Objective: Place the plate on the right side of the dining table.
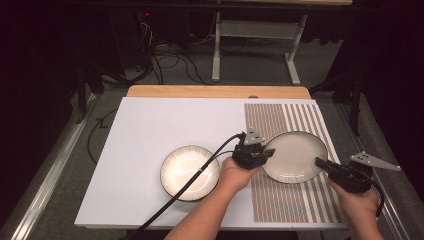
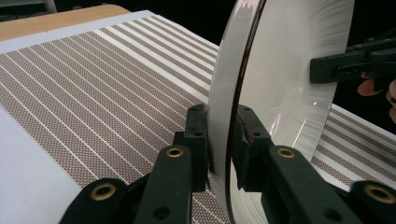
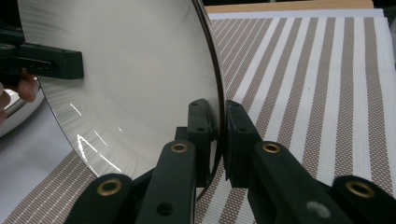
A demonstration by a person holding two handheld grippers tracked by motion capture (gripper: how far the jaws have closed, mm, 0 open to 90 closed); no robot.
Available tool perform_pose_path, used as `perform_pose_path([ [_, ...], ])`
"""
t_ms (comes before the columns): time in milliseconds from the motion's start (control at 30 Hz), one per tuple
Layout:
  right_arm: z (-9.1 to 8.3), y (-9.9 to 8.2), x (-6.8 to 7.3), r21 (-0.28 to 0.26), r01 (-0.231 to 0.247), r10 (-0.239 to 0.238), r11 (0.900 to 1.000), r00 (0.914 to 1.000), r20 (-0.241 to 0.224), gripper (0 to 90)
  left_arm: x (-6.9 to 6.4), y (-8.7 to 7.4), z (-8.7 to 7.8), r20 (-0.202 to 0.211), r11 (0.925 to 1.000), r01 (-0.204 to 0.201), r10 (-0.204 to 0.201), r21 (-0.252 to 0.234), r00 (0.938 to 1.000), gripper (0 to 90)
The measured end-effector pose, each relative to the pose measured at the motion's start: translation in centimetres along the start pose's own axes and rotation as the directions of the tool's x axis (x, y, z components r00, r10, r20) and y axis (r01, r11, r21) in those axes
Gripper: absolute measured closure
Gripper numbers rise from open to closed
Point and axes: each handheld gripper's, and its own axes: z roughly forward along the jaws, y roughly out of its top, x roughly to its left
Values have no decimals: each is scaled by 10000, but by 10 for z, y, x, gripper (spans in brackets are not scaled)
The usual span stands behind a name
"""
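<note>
A white table (image 1: 150, 130) carried a striped mat (image 1: 300, 200) at its right. The left gripper (image 1: 264, 151) pinched the left rim of the plate (image 1: 295, 155), and the right gripper (image 1: 320, 162) pinched its right rim, above the mat. A second plate (image 1: 190, 173) lay just left, on the white surface.
</note>
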Motion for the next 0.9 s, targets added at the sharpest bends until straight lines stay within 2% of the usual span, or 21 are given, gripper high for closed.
perform_pose_path([
  [300,3,-4,-3,286,-56,52,9996,9999,140,853,2,-5,10,-104,9989,183,-178,425,9998,761],
  [467,3,-5,-4,328,-102,98,9994,9999,115,854,3,-6,12,-138,9987,205,-199,461,9997,755],
  [600,4,-4,-3,367,-145,139,9992,9998,145,858,3,-6,15,-458,9979,201,-173,613,9988,735],
  [633,4,-4,-2,295,-100,98,9995,9999,80,864,4,-6,15,-761,9979,112,-63,641,9971,698],
  [700,5,-3,-1,330,-73,64,9994,9996,258,856,5,-5,12,-870,9987,176,-134,484,9961,610],
  [767,6,-3,-1,387,-152,140,9991,9994,315,855,5,-4,9,-893,9989,197,-159,418,9959,588],
  [833,7,-3,-3,402,-225,215,9989,9995,246,854,6,-3,3,-902,9994,108,-79,317,9959,559],
  [867,7,-3,-3,431,-298,286,9986,9992,297,852,7,-4,-4,-983,9999,-28,39,112,9952,526],
  [900,7,-3,-3,431,-298,286,9986,9992,297,852,7,-4,-4,-983,9999,-28,39,112,9952,506],
])
